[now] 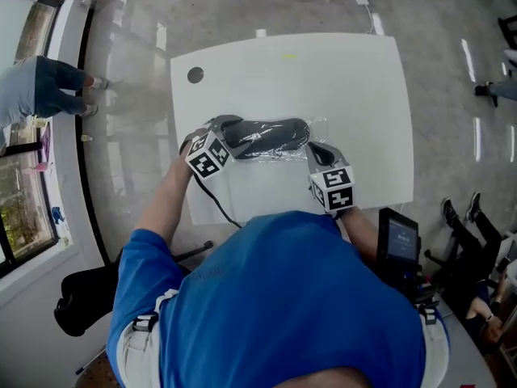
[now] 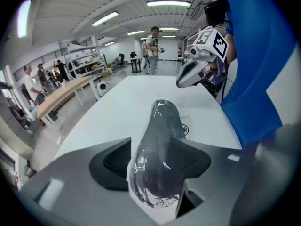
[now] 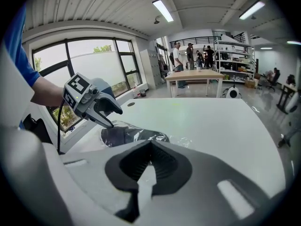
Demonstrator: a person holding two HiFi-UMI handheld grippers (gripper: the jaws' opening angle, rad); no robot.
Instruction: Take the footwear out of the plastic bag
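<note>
Head view | footwear (image 1: 271,136) seen inside plastic bag (image 1: 315,126), laid on white bench (image 1: 323,71) | left hand-held gripper (image 2: 151,145) jaws apart, bagged footwear between them | right hand-held gripper (image 3: 150,142) jaws together, nothing clamped

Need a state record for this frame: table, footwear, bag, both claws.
surface: white table, dark round hole near its far left corner
footwear: dark, lying on the table, inside the bag
plastic bag: clear, wrapped round the footwear, loose film at the right end
left claw: jaws apart, astride one end of the bagged footwear; no firm grip evident
right claw: jaws together at the bag's other end; a pinch on the film can't be told
progress: footwear not yet out
</note>
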